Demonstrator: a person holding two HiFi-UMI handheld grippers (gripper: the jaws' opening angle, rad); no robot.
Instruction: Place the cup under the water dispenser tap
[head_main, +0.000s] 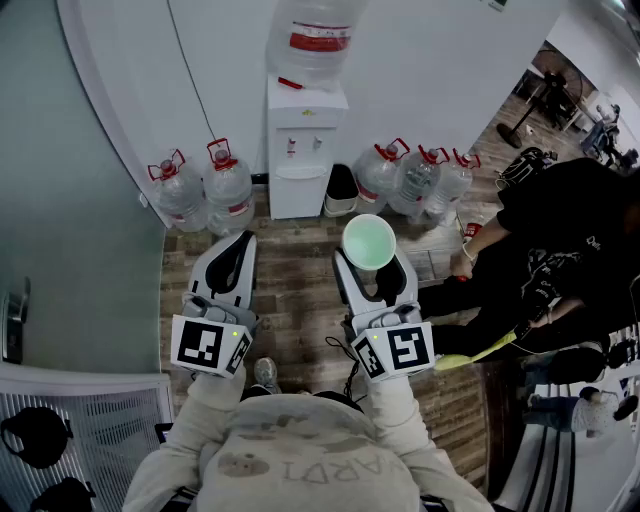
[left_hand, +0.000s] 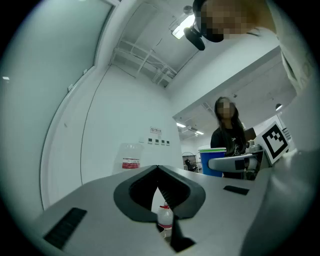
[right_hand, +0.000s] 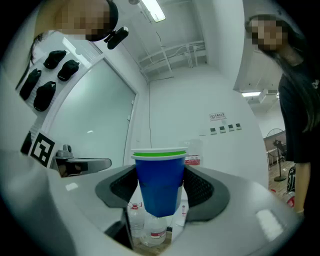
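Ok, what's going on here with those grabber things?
A person holds a gripper in each hand. The right gripper has its jaws closed on a blue cup and holds it in the air, facing the water dispenser. The cup is not under it yet. The left gripper is shut and empty.

Two water jugs (head_main: 228, 188) stand on the wooden floor (head_main: 295, 290) at ten o'clock, three more jugs (head_main: 418, 180) at one o'clock, a black bin (head_main: 341, 190) just beside them. A person in black (head_main: 560, 240) is at three o'clock.
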